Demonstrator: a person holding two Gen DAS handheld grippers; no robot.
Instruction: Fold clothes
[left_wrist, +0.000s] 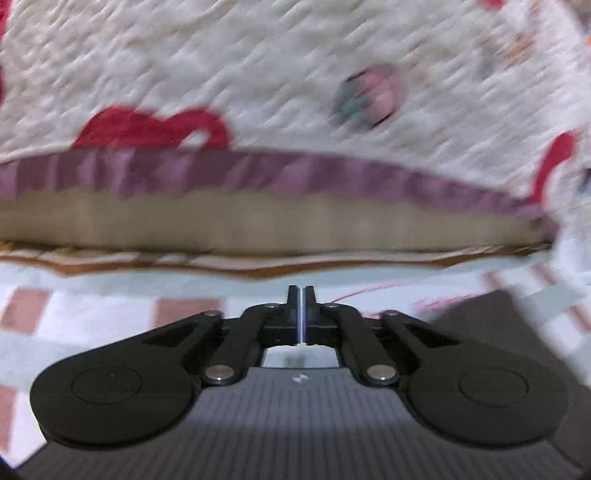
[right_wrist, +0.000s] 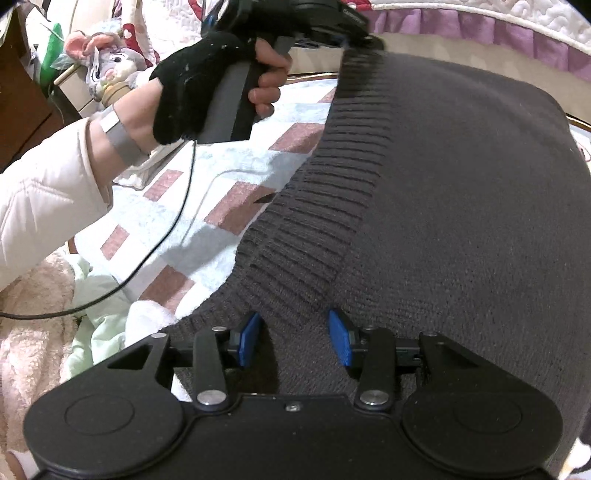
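My left claw (left_wrist: 300, 295) was fully closed, empty. My right claw (right_wrist: 295, 336) stood wide, blue pads (right_wrist: 341, 341) astride the ribbed grey knit sweater (right_wrist: 461, 221) hem.

Underneath it all is a bed spread with a white fleecy blanket (right_wrist: 236, 122) checked in dusty pink squares and pale blue bands, filling the middle left of the right wrist view. Spread flat on it, covering the right half of that frame, lies a dark grey knitted sweater (right_wrist: 461, 221) with a ribbed hem. In the lower left corner sit a fluffy pale pink cloth (right_wrist: 29, 332) and a mint green cloth (right_wrist: 99, 325).
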